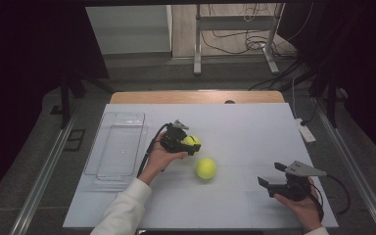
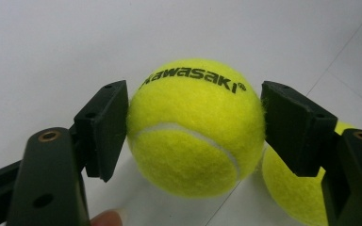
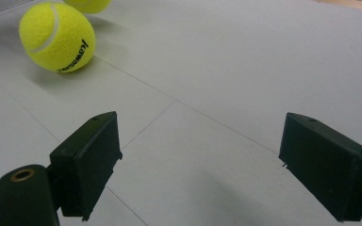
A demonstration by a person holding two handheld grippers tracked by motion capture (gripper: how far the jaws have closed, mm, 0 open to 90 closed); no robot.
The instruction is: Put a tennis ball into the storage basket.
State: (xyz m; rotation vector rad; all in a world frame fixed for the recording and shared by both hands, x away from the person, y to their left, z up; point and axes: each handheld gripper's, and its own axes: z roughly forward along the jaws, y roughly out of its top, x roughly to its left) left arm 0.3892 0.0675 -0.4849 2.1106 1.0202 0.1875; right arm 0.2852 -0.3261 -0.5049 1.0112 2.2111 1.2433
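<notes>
White table sheet (image 1: 235, 122), dark room behind. Item: clear plastic tray (image 1: 115, 144) at its left edge. Item: my left gripper (image 2: 193, 125), jaws pressed on both sides of a Kawasaki tennis ball (image 2: 195, 127), near the table's middle. Item: second tennis ball (image 1: 206, 168), loose on the sheet just beside it. Item: my right gripper (image 3: 212, 165), jaws spread wide, holding nothing, near the right front corner.

White surface (image 1: 254, 132) with a tray and a ball.
A clear tray (image 1: 116, 145) lies at its left; a yellow ball (image 1: 206, 168) rests near the middle.
</notes>
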